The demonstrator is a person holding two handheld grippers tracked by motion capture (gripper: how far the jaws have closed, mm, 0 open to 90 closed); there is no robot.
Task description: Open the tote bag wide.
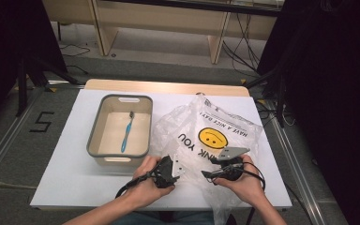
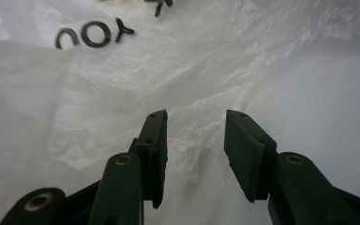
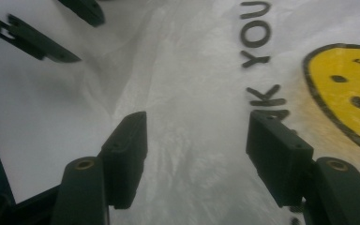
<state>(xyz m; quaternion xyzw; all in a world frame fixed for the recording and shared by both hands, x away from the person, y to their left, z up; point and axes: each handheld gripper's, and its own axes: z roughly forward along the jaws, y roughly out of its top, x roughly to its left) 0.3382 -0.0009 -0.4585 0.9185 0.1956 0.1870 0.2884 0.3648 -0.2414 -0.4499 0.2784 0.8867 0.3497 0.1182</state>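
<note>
Both hand-held grippers [image 1: 190, 171] poised over plastic bag [image 1: 211, 126], seemingly apart.

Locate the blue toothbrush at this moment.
In the high view, the blue toothbrush lies inside the grey-rimmed rectangular plastic tub on the table's left half, just left of the crinkled white smiley-face plastic bag.

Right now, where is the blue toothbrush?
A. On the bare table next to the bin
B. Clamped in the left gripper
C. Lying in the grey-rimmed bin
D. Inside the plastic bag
C: in the high view the blue toothbrush lies on the floor of the grey-rimmed bin, left of the plastic bag, and both grippers are over at the bag.
</note>
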